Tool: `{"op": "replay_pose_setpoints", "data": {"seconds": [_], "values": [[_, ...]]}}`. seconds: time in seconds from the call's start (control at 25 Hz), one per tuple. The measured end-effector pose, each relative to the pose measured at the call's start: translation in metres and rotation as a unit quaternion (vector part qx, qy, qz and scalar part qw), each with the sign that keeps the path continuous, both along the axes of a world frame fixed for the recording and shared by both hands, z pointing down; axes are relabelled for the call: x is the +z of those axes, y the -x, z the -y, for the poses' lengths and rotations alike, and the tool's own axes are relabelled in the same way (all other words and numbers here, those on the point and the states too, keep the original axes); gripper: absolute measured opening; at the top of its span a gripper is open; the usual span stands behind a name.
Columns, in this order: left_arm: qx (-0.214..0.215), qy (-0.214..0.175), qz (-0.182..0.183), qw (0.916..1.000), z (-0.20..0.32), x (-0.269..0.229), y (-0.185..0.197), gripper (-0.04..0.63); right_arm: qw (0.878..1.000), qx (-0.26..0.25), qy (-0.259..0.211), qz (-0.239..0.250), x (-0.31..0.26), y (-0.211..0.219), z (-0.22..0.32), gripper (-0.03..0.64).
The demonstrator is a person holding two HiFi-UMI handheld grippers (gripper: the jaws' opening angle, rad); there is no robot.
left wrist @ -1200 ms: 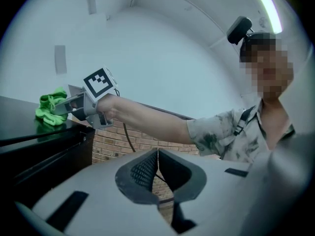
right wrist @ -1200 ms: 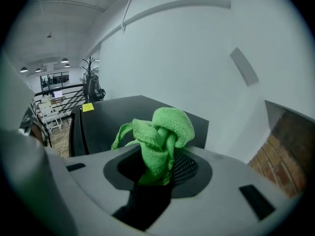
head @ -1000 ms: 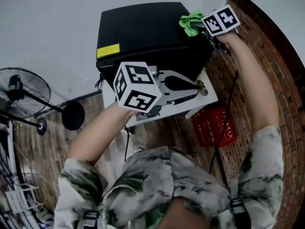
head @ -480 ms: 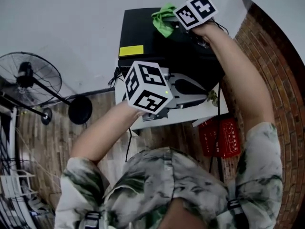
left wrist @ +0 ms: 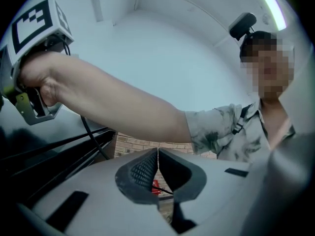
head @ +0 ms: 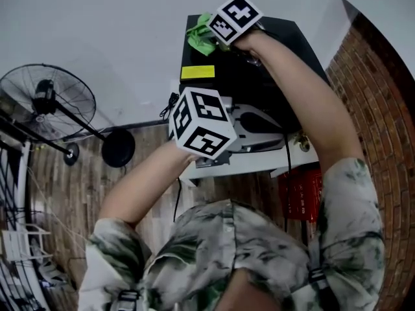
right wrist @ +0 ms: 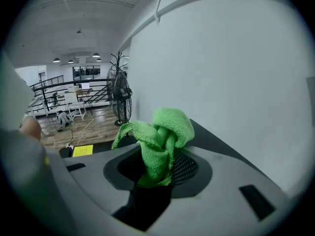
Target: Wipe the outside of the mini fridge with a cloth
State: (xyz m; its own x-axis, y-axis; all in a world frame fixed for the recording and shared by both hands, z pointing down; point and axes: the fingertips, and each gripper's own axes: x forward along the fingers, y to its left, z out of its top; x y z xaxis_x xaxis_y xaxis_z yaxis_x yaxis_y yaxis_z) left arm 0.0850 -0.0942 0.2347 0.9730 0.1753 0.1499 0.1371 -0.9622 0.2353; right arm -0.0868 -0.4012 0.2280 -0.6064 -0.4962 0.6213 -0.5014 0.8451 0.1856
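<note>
The black mini fridge (head: 266, 70) stands against the white wall, a yellow label (head: 198, 72) on its left edge. My right gripper (head: 213, 34) is at the fridge top's back left corner, shut on a bunched green cloth (head: 198, 35). In the right gripper view the cloth (right wrist: 160, 139) sticks up from between the jaws of my right gripper (right wrist: 157, 168), with the fridge top (right wrist: 209, 134) just beyond. My left gripper (head: 285, 133) hovers in front of the fridge, pointing right. In its own view my left gripper (left wrist: 157, 163) has its jaws together with nothing between them.
The fridge sits on a white stand (head: 259, 162). A red crate (head: 301, 196) lies on the wooden floor below it, by the brick wall (head: 379, 109). A pedestal fan (head: 48, 102) with a round base (head: 118, 148) stands to the left.
My right gripper has carried the green cloth leftward across the fridge top, from the back right corner to the back left corner. The left gripper has stayed in front of the fridge.
</note>
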Motion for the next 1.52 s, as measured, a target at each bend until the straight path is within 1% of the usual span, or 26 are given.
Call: {"op": "replay_pose_setpoints", "data": {"seconds": [0.2, 0.4, 0.72, 0.88, 1.0, 1.12, 1.2, 1.32, 1.52], "values": [[0.013, 0.001, -0.005, 0.9999, 0.001, -0.001, -0.006, 0.028, 0.999, 0.043, 0.004, -0.007, 0.007, -0.052, 0.014, 0.15], [0.028, 0.0, -0.008, 0.9996, -0.002, -0.005, -0.021, 0.028, 0.996, 0.093, 0.005, -0.01, 0.005, -0.122, 0.023, 0.15], [0.057, 0.002, -0.008, 0.9984, -0.01, -0.006, -0.048, 0.028, 0.981, 0.194, 0.003, -0.026, 0.003, -0.253, 0.032, 0.15], [0.062, 0.003, -0.009, 0.998, -0.011, -0.005, -0.058, 0.028, 0.972, 0.232, 0.002, -0.033, 0.003, -0.303, 0.033, 0.15], [0.063, 0.002, -0.01, 0.998, -0.011, -0.005, -0.065, 0.028, 0.967, 0.252, 0.002, -0.037, 0.003, -0.329, 0.033, 0.15], [0.062, 0.0, -0.013, 0.998, -0.01, -0.007, -0.07, 0.028, 0.966, 0.257, -0.001, -0.035, 0.0, -0.332, 0.034, 0.15], [0.062, 0.0, -0.015, 0.9979, -0.01, -0.009, -0.072, 0.028, 0.969, 0.244, -0.007, -0.026, -0.008, -0.317, 0.036, 0.15], [0.061, -0.003, -0.014, 0.998, -0.008, -0.012, -0.072, 0.028, 0.978, 0.208, -0.011, -0.009, -0.022, -0.273, 0.041, 0.15], [0.052, -0.002, -0.012, 0.9986, -0.007, -0.011, -0.064, 0.028, 0.99, 0.141, -0.012, 0.012, -0.032, -0.175, 0.044, 0.15]]}}
